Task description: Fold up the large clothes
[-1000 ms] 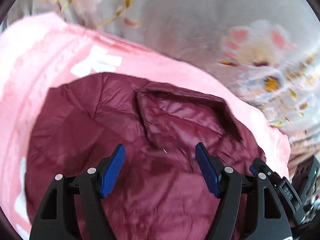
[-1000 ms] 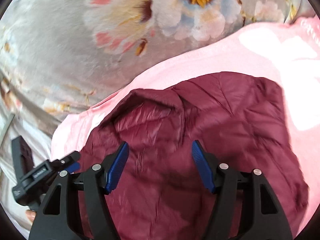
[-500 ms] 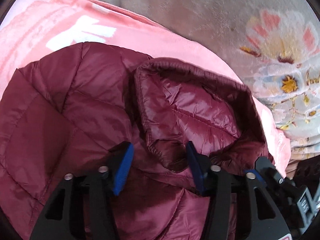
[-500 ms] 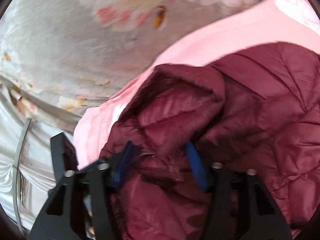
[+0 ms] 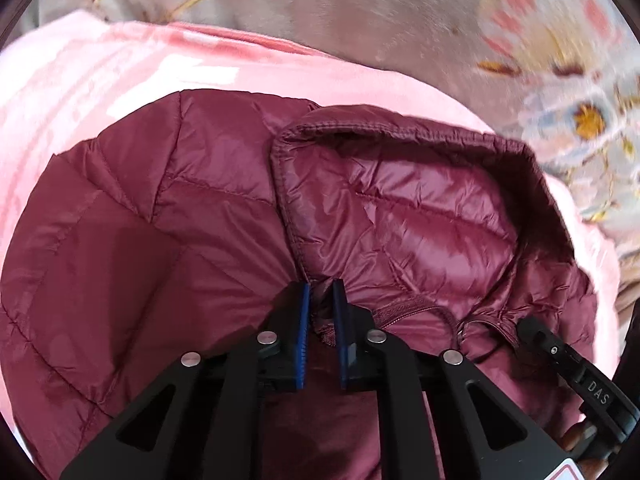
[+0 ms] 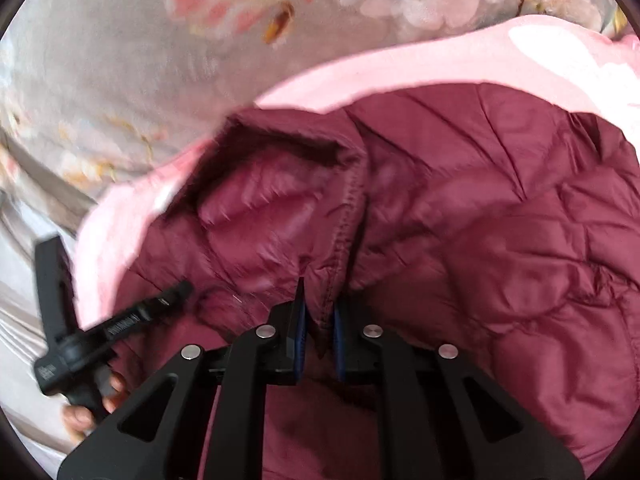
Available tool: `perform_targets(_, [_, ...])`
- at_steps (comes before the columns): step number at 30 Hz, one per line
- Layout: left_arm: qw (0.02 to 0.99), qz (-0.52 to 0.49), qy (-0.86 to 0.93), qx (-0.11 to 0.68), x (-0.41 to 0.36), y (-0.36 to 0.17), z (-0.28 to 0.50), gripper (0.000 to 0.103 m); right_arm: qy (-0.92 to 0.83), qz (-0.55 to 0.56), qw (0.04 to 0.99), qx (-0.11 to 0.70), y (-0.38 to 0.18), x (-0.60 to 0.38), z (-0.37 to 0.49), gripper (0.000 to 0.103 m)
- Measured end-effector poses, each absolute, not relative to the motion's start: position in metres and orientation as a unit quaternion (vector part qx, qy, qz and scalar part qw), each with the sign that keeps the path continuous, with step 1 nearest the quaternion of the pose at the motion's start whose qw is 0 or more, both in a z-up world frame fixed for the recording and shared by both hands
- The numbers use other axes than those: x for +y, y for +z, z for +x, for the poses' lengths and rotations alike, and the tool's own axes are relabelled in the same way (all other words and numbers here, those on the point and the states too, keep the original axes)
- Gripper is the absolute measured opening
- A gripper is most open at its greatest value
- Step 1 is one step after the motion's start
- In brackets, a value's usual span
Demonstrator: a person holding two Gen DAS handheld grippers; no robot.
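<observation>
A maroon quilted jacket (image 5: 160, 240) lies spread on a pink blanket (image 5: 80, 92), its hood (image 5: 400, 216) open toward the right. My left gripper (image 5: 320, 292) is closing its blue pads on a pinch of fabric at the hood's near edge. In the right wrist view the same jacket (image 6: 500, 220) fills the lower right, and my right gripper (image 6: 318, 304) is closing with a fold by the hood seam (image 6: 352, 216) pressed between its pads. Both grips sit close together at the neck area.
A grey floral bedcover (image 5: 400, 12) lies beyond the pink blanket (image 6: 400, 68). The other gripper's black body (image 6: 80, 344) and a person's fingers (image 6: 92, 404) show at lower left in the right wrist view; a black gripper part (image 5: 568, 364) shows at lower right in the left wrist view.
Both grippers came down onto the jacket and went from wide open to pinched on fabric near the hood. The jacket now looms larger in both views.
</observation>
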State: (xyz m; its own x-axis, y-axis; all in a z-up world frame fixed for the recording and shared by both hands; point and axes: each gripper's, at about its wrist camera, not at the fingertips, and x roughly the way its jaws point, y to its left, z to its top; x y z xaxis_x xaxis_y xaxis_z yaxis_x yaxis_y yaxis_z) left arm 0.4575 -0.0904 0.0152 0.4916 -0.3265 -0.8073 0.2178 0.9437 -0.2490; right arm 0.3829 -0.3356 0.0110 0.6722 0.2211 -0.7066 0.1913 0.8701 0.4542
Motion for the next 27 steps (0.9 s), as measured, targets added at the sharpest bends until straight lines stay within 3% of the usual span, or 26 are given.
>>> perform_targets(8, [0.88,-0.01,-0.154,0.45,-0.097,0.012,0.447,0.013,0.011,0.246,0.884,0.398,0.007,-0.335,0.375,0.008])
perform_targets(15, [0.884,0.031,-0.154,0.44,-0.082,0.035,0.435,0.017,-0.042,0.198,0.908,0.367,0.042,-0.346,0.347,0.017])
perform_targets(22, [0.912,-0.008,-0.116,0.393,-0.08,0.107,0.471,0.017,-0.069,0.153,0.939,0.301,0.115,-0.336,0.392,0.017])
perform_targets(27, [0.902,-0.061,-0.128,0.407,-0.102,0.118,0.514,0.017,-0.06,0.19,0.935,0.295,0.117,-0.336,0.442,0.017])
